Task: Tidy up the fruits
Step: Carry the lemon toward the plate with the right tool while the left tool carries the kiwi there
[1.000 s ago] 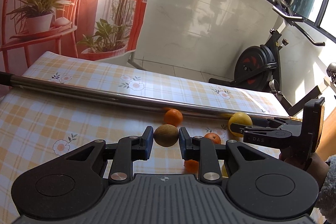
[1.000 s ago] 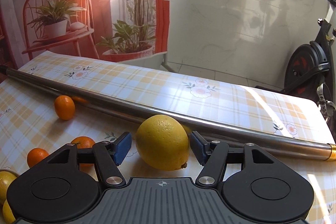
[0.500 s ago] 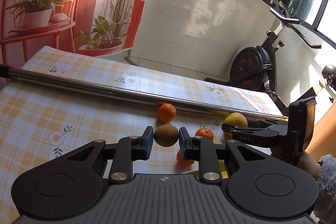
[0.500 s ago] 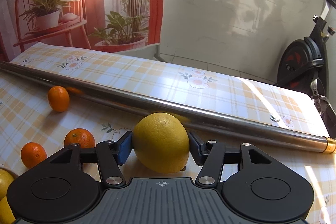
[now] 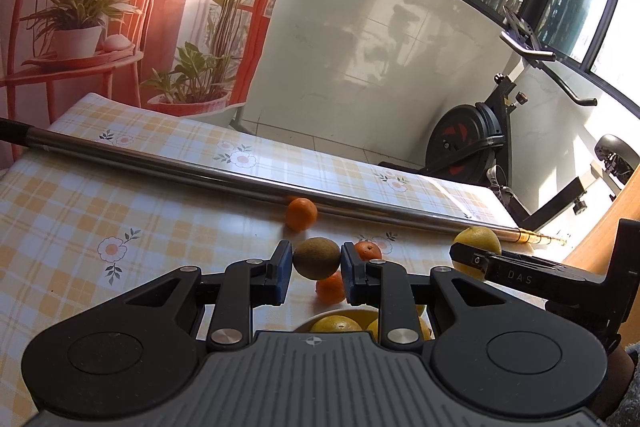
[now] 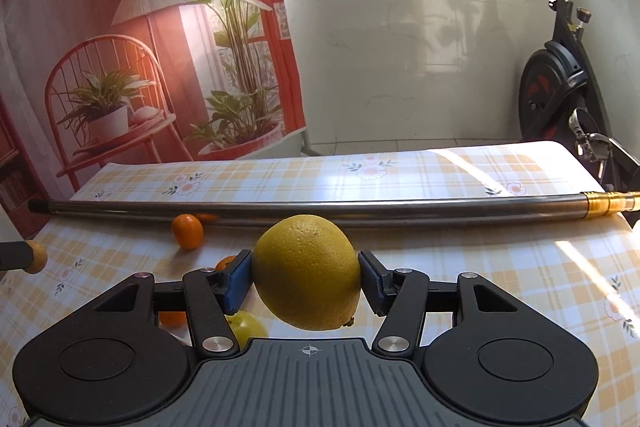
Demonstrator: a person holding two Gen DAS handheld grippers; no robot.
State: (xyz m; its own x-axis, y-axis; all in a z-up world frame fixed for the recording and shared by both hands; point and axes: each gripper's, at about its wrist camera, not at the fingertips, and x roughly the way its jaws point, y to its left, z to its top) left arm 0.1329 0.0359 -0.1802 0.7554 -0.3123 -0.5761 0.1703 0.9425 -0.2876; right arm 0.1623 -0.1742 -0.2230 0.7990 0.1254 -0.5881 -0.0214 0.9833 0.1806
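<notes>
— Pinching a kiwi (image 5: 316,258), that left gripper (image 5: 316,269) — lifted above the checked table (image 5: 72,211).
— And the right gripper (image 6: 306,281)?
— Fingers clamped on a big lemon (image 6: 307,271), held up before the metal pole (image 6: 400,213).

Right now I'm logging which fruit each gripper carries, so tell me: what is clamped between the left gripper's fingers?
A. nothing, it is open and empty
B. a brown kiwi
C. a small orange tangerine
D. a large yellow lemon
B: in the left wrist view the left gripper has its blue pads pressed on both sides of a fuzzy brown kiwi, while the large yellow lemon sits in the right gripper.
</notes>
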